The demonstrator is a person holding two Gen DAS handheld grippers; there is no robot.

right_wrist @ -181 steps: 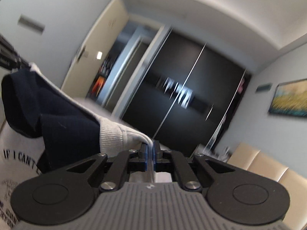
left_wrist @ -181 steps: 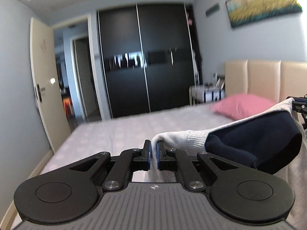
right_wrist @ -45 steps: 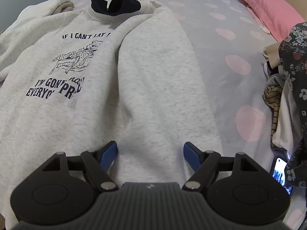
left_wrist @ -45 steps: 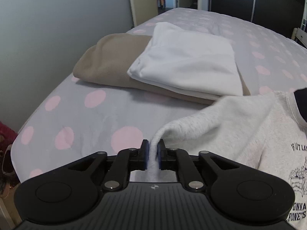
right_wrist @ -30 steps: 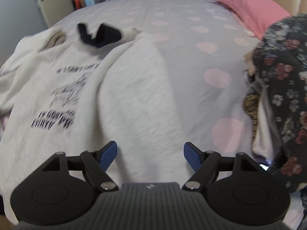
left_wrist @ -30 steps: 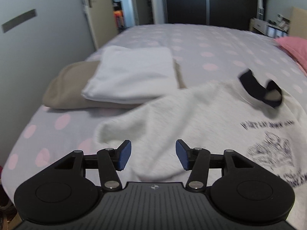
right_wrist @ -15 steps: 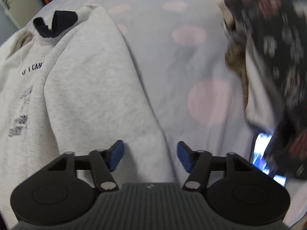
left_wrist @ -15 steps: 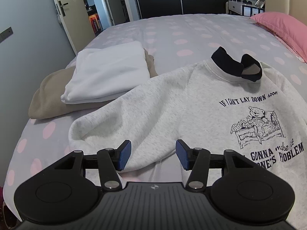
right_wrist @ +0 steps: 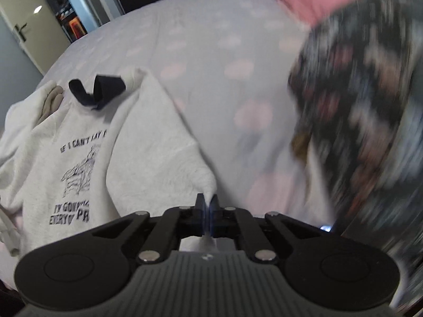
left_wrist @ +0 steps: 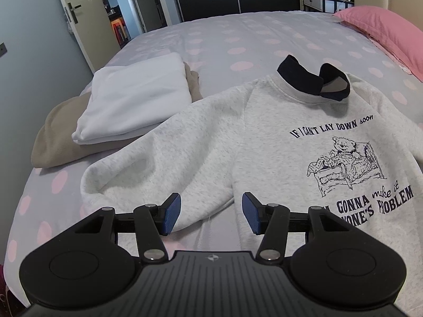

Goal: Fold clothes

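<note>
presently a grey sweatshirt (left_wrist: 277, 142) lies face up on the bed (left_wrist: 238, 37), print showing, its dark collar (left_wrist: 312, 82) toward the middle of the bed and its hem at the near edge. the left gripper (left_wrist: 211, 211) hangs over the near edge with its jaws apart and nothing pinched; the blue pads (left_wrist: 171, 214) stand either side of the sweatshirt's sleeve (left_wrist: 164, 158), which lies bent across the sheet toward the bed's left edge. the right gripper (right_wrist: 207, 211) has its jaws together, clamped on a raised peak of grey cloth at the end of the sweatshirt's other sleeve (right_wrist: 158, 148), which is pulled up off the sheet on the side away from the print. near the left edge of the bed a folded white garment (left_wrist: 134, 100) rests on a folded tan garment (left_wrist: 55, 134), and the sweatshirt's shoulder overlaps their near corner. a pink pillow (left_wrist: 383, 31) lies at the far right corner. in the right wrist view a dark floral garment (right_wrist: 364, 111), blurred, fills the right side of the bed.
</note>
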